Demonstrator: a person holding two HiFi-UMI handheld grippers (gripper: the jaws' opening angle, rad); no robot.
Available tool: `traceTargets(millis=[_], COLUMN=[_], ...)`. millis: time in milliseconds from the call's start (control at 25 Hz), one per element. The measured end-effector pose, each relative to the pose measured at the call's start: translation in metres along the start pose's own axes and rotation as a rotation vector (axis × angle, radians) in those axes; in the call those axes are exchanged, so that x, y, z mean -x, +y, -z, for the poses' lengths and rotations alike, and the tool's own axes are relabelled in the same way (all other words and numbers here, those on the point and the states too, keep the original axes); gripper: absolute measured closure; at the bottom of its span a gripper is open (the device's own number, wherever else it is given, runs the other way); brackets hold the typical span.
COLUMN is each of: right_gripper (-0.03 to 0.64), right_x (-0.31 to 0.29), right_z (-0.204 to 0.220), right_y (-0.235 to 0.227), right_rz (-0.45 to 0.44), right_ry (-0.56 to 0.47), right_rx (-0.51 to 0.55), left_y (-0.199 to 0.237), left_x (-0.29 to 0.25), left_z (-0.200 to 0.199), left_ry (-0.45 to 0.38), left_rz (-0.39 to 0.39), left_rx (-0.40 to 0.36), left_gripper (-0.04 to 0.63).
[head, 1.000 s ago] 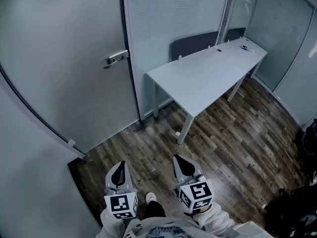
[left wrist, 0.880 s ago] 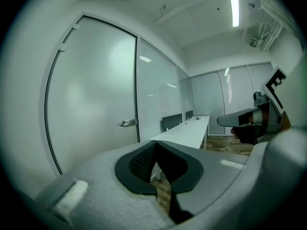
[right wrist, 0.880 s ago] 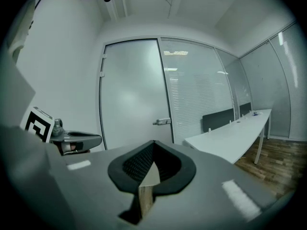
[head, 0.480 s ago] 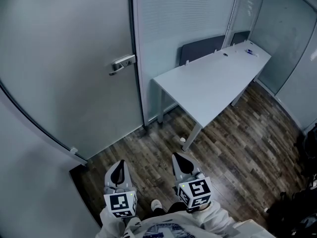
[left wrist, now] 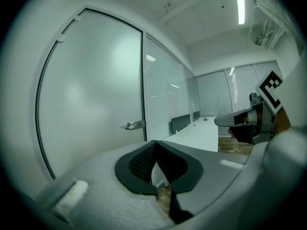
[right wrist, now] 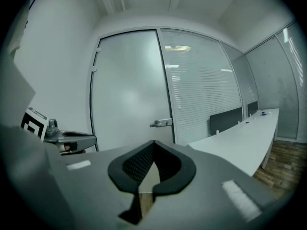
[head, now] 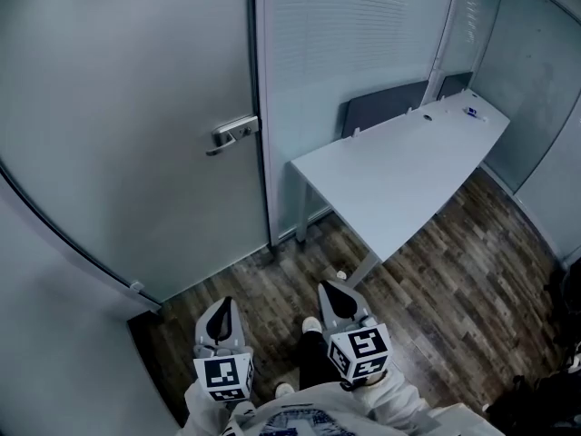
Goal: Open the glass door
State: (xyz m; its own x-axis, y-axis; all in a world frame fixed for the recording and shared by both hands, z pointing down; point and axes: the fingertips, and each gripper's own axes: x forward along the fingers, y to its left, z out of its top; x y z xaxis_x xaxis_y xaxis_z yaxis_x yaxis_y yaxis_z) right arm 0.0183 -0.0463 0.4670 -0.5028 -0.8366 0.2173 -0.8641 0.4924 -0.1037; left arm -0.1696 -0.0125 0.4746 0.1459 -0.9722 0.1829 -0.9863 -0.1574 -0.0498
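The frosted glass door [head: 127, 125] stands closed at the left, with its metal lever handle [head: 234, 134] near the right edge. The handle also shows in the left gripper view [left wrist: 135, 125] and the right gripper view [right wrist: 162, 123], some way ahead of both grippers. My left gripper [head: 221, 309] and right gripper [head: 332, 293] are held side by side low over the wood floor, pointing toward the door. Both are shut with nothing between the jaws [left wrist: 154, 143] [right wrist: 153, 143]. Neither touches the door.
A long white table [head: 399, 175] stands right of the door against a blinded glass partition [head: 354, 44], with a dark chair back [head: 386, 107] behind it. A curved white wall [head: 45, 316] closes the left side. The person's feet [head: 311, 325] show on the floor [head: 472, 271].
The person has stepped toward the door, carrying both grippers forward. The door, handle and table sit nearer and further right in the head view. Both grippers stayed shut.
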Motion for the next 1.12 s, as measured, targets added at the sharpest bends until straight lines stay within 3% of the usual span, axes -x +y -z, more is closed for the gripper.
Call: traceTargets(millis=[320, 640, 880, 1120], right_gripper=[0.612, 0.612, 0.612, 0.612], right_x=[-0.112, -0.189, -0.234, -0.27], right_z=[-0.024, -0.051, -0.06, -0.063], right_y=[-0.05, -0.104, -0.132, -0.144], right_rz=[-0.107, -0.162, -0.211, -0.255], right_ry=[0.008, 0.018, 0.034, 0.055], right_rx=[-0.026, -0.028, -0.028, -0.029], left_y=[0.028, 0.033, 0.04, 0.065], left_x=[-0.1, -0.192, -0.242, -0.269], left_z=[-0.012, -0.04, -0.049, -0.052], left_ry=[0.032, 0.038, 0.046, 0.064], left_rz=[-0.103, -0.156, -0.209, -0.309], left_rx=[-0.008, -0.009, -0.004, -0.056], left_gripper=[0.592, 0.592, 0.592, 0.592])
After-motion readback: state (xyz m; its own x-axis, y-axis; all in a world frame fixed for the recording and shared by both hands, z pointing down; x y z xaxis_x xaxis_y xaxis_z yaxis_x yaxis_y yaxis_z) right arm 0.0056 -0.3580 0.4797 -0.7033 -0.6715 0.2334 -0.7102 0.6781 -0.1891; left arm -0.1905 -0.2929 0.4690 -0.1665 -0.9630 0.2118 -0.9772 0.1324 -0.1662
